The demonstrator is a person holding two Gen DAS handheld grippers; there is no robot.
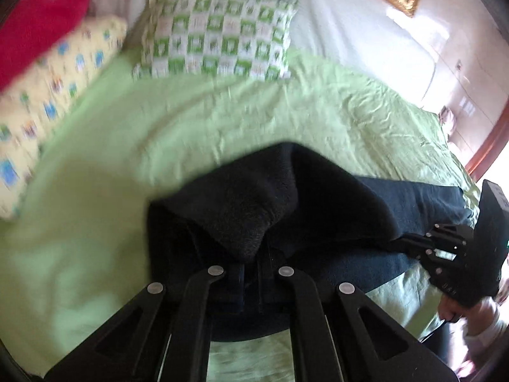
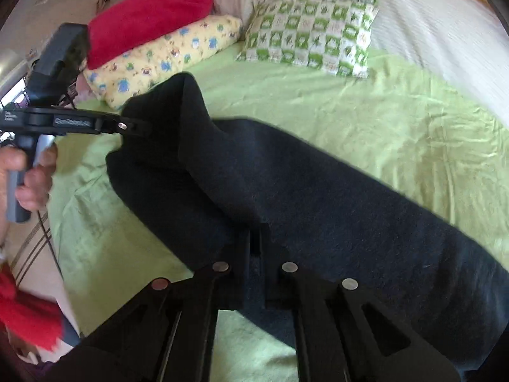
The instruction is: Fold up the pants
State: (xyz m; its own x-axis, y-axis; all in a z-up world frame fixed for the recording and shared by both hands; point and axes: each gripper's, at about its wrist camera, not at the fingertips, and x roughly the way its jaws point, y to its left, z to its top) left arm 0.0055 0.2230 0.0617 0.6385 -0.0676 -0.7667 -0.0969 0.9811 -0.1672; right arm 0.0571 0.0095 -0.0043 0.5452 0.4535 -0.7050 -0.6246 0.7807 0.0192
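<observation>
Dark navy fleece pants (image 2: 318, 197) lie on the light green bed sheet (image 2: 397, 127). My left gripper (image 1: 251, 273) is shut on a lifted edge of the pants (image 1: 254, 203), which drapes over its fingertips. In the right wrist view the left gripper (image 2: 140, 127) holds that edge raised at the left. My right gripper (image 2: 256, 242) is shut on another edge of the pants near the front. In the left wrist view the right gripper (image 1: 400, 243) pinches the cloth at the right, close to the sheet.
A green-and-white checked pillow (image 2: 311, 31), a yellow patterned pillow (image 2: 165, 54) and a red fluffy cushion (image 2: 143, 22) lie at the head of the bed. A white cover (image 2: 429, 25) sits behind them. The bed edge and floor (image 2: 31, 248) are at the left.
</observation>
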